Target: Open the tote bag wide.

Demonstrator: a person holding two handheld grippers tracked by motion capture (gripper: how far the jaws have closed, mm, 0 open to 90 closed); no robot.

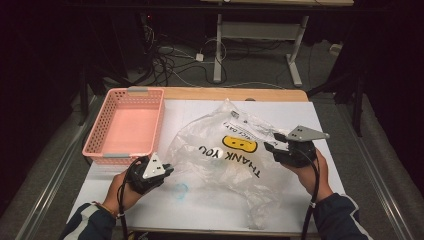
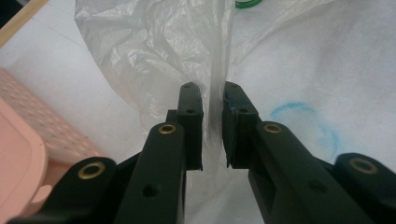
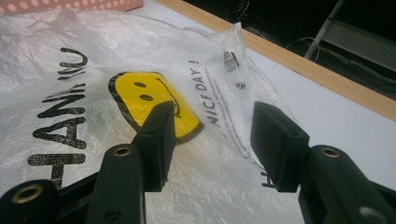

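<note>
Clear crinkled plastic makes up the bag (image 1: 227, 150), which lies spread over the middle of the white table cover (image 1: 200, 205) in the high view, its yellow smiley face (image 1: 239, 144) and black "THANK YOU" lettering just right of centre. The left gripper (image 1: 167, 169) sits at the bag's lower left edge; in the left gripper view its jaws are drawn nearly together with a thin upright fold of the bag (image 2: 215, 93) running between the pads, though a sliver of gap shows and I cannot tell for sure that both pads press it. A blue ring mark (image 2: 306, 123) on the cover lies just right of those jaws, and a green object (image 2: 247, 3) peeks in at the top edge of that view.

At the bag's right side in the high view is the right gripper (image 1: 274, 142). In the right gripper view its jaws stand spread apart over the bag (image 3: 93, 116), the smiley face (image 3: 149, 100) behind the left-hand jaw and the "NICE DAY !" print between them; neither pad pinches anything.

Left of the bag, in the upper left of the table, stands a pink perforated basket (image 1: 95, 135), apart from the plastic. Cables (image 1: 170, 62) and a desk frame (image 1: 260, 30) fill the dark floor beyond the table's wooden far edge (image 1: 235, 93).
</note>
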